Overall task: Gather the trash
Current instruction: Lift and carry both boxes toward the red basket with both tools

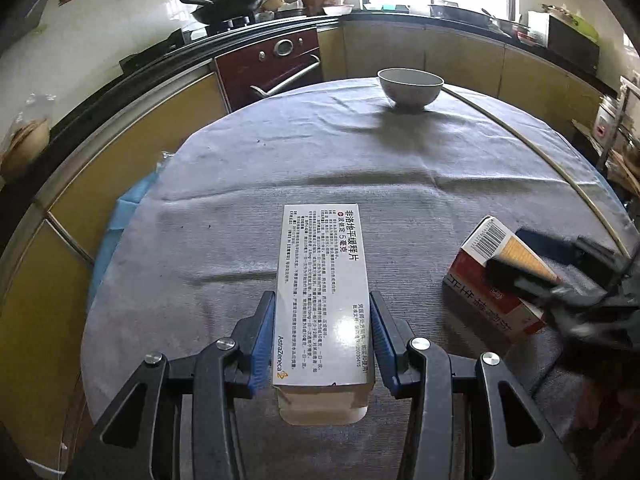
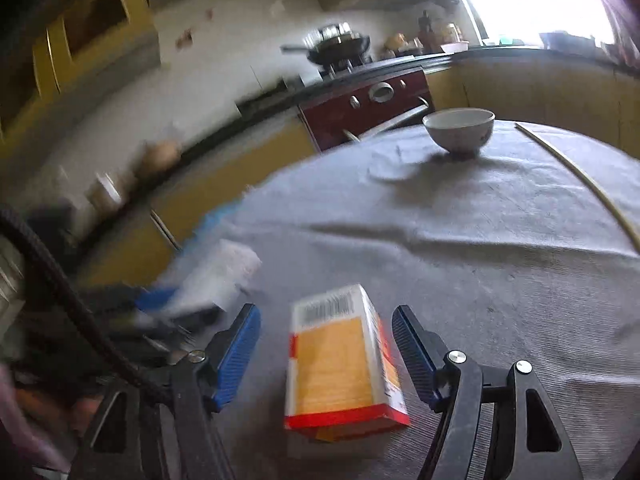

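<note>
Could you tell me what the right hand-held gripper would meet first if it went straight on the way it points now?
Most likely the orange box, which lies between the right hand-held gripper's open jaws, untouched. Beyond it only grey cloth shows.

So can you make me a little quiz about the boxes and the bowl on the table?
1. True or false: the left gripper is clamped on the white box.
2. What lies between the right gripper's open jaws? A) bowl B) orange box C) spoon
3. Fill in: the bowl stands on the grey ____.

Key: 1 true. 2 B, the orange box, with gaps either side. 3 cloth.
</note>
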Available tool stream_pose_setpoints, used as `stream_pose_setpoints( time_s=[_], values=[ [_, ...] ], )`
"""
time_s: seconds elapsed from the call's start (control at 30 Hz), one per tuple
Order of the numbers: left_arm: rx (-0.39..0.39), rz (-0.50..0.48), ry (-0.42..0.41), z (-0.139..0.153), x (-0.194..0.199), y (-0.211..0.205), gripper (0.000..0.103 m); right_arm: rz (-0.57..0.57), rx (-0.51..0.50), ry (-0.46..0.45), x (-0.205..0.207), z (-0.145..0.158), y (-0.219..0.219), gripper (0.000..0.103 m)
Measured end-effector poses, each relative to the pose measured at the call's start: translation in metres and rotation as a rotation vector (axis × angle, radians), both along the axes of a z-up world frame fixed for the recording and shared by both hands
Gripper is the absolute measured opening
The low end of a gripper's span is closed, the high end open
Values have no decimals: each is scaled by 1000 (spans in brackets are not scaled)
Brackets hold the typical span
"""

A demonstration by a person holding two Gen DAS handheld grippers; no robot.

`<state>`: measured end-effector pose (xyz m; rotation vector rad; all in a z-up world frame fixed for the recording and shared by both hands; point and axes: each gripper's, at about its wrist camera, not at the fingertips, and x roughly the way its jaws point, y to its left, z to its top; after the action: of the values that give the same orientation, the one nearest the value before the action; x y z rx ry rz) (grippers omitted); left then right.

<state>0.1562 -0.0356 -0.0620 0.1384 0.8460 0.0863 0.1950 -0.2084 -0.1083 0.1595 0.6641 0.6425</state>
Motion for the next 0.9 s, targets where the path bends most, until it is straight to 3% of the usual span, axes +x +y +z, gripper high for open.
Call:
stream_pose_setpoints(
  time_s=[0.1,0.23,0.6,0.9],
  values=[
    [7,2,-12,3,-4,-4,47,-11,-9,49,6,-8,-4,71],
    [30,0,-28,6,-9,-11,47,-10,28,59,7,-10,-11,54],
    [76,-17,-77,19,-15,-28,47,10,24,28,-1,-3,-8,52],
    [60,-50,-102,33,-27,-29,47,-117,103,-20,-13,12,-28,52]
  ],
)
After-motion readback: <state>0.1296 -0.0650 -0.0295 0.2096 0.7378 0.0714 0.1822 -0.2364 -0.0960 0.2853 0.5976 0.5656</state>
